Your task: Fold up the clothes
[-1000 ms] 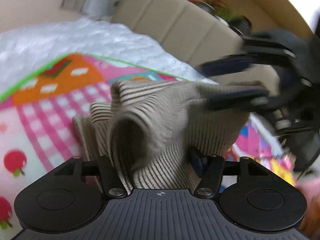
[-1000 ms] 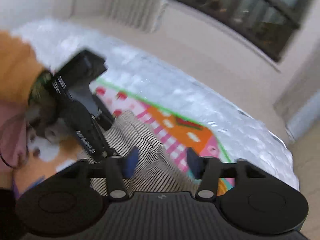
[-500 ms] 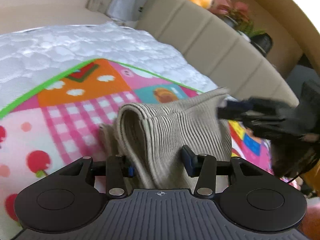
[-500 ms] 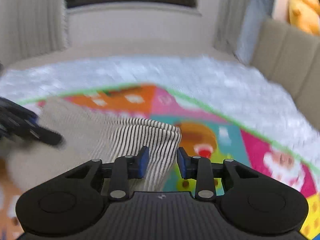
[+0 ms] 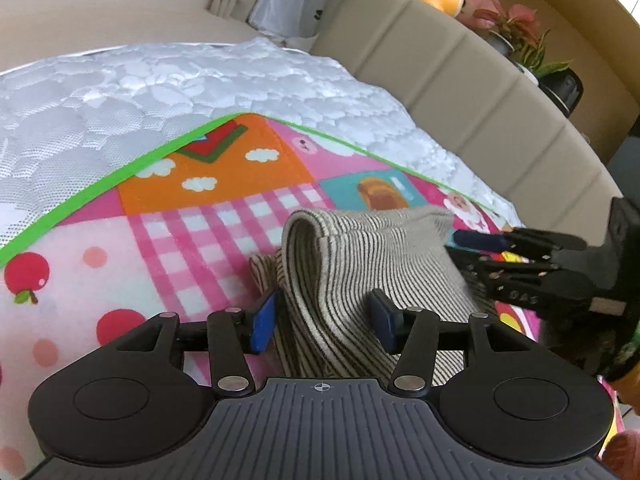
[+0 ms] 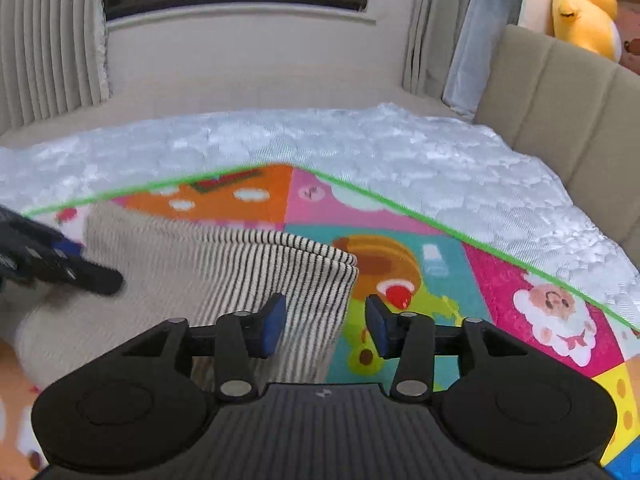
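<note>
A beige knit garment with thin dark stripes [image 5: 360, 252] lies folded in a bundle on the colourful play mat [image 5: 180, 240]. My left gripper [image 5: 322, 318] straddles its near fold. The jaws are opening, and the cloth fills most of the gap without being squeezed. My right gripper [image 6: 326, 326] is at the garment's right edge [image 6: 200, 272]. Its jaws are opening too: the striped hem lies by the left pad, and mat shows before the right pad. Each gripper shows in the other's view: the right gripper [image 5: 468, 254] at the far corner of the garment, the left gripper [image 6: 76, 264] over its left side.
The mat [image 6: 400, 216] lies on a white quilted mattress [image 5: 160, 80]. A beige padded headboard [image 5: 460, 92] runs along the right, with a yellow plush toy [image 6: 584, 4] and potted plants [image 5: 520, 28] behind it. Curtains and a window are at the far end.
The garment, held up a second ago, now lies lower on the mat. My right gripper rolled, came down to its right edge, narrowed, then widened. My left gripper's jaws have also widened.
</note>
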Available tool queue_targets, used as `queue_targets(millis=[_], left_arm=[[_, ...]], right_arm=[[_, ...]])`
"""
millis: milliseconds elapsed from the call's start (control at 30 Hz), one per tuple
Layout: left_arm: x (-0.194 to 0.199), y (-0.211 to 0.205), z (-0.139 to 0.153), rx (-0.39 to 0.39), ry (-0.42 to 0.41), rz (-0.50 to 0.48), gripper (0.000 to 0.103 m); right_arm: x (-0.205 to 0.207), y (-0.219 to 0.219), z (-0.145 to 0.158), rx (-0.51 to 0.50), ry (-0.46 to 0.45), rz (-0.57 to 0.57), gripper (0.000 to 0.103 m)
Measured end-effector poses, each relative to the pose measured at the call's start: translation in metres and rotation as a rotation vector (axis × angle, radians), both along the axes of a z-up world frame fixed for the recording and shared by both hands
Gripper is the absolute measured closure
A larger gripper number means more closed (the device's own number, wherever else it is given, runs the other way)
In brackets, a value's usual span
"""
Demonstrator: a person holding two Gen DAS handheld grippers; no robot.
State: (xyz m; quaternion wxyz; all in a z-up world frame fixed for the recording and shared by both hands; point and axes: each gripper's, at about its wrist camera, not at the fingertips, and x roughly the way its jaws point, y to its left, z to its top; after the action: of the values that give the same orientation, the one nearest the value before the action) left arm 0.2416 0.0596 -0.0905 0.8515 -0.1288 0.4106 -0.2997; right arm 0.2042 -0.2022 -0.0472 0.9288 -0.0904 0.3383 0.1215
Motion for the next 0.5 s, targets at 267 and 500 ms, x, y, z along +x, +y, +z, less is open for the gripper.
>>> queue_targets(millis=[267,500], left_arm=[[0.001,0.001,-0.001,0.005,0.003,0.005,0.041],[0.000,0.002,0.000,0.024,-0.016,0.018,0.039]], right_arm=[[-0.044,0.011,0.015,0.196,-0.047,0.164,0.029],[-0.044,0.033,-0.040,0.118,0.011,0.101,0.025]])
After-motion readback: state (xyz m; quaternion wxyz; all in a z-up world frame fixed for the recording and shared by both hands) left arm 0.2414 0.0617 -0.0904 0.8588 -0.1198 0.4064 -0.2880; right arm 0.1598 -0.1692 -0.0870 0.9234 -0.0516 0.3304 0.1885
